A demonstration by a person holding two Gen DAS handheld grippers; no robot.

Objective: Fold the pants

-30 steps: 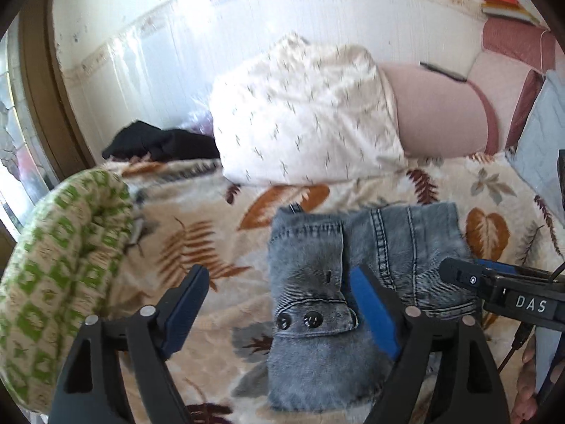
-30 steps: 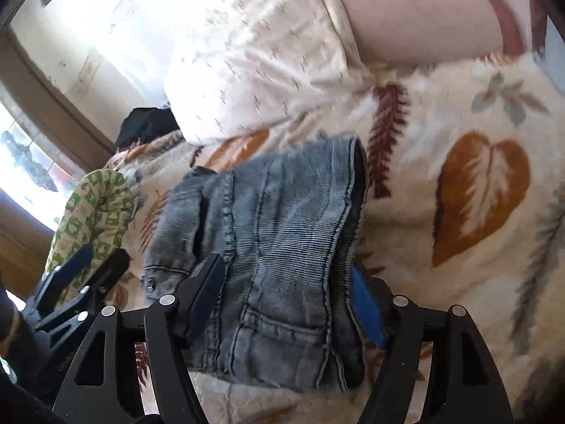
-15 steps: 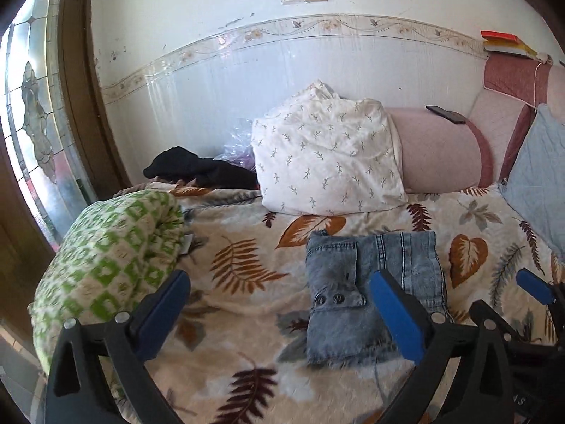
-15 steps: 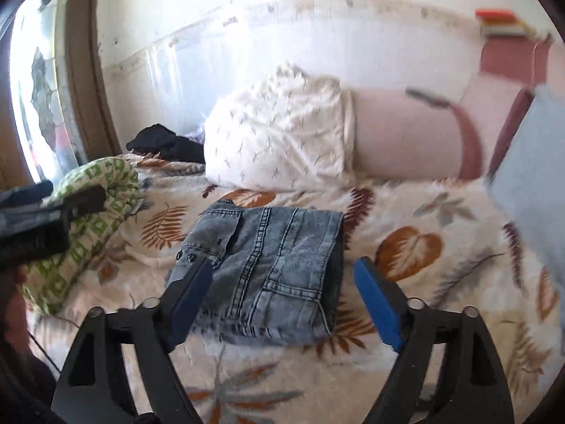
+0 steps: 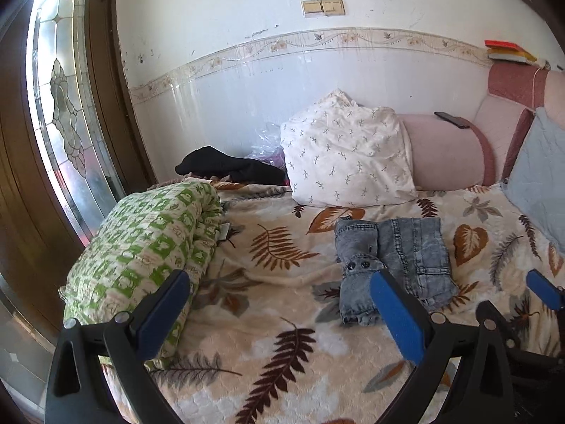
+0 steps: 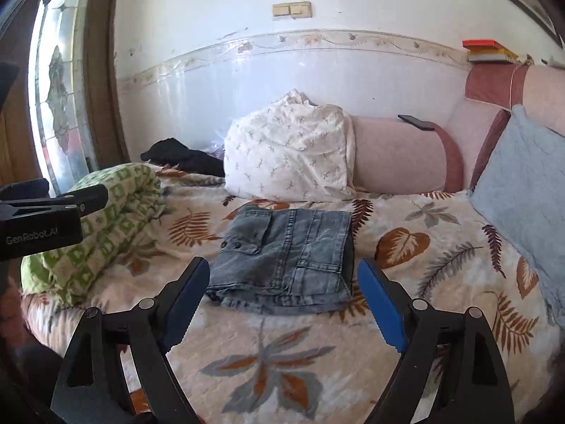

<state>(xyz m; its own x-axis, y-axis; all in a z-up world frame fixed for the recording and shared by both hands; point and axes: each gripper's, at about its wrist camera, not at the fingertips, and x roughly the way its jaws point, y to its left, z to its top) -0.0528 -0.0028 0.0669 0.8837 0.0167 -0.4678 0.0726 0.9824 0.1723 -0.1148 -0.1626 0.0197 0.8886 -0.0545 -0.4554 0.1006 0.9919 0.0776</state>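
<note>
Grey denim pants [image 5: 392, 258] lie folded into a compact rectangle on the leaf-patterned blanket [image 5: 275, 318]; they also show in the right wrist view [image 6: 286, 254]. My left gripper [image 5: 279, 312] is open and empty, held back above the blanket, left of and nearer than the pants. My right gripper [image 6: 282, 300] is open and empty, just in front of the pants' near edge and apart from them. The right gripper's blue fingertip [image 5: 543, 288] shows at the right in the left wrist view.
A green-and-white rolled quilt [image 5: 148, 247] lies at the left. A white patterned pillow [image 5: 346, 155], a pink bolster [image 5: 445, 155] with a phone [image 5: 452, 119] on it and black clothing [image 5: 226, 166] sit against the wall. A light blue cushion [image 6: 522, 190] is at the right.
Both grippers have pulled back and up from the folded pants, which now look smaller and farther away. The pants have stayed in place on the blanket.
</note>
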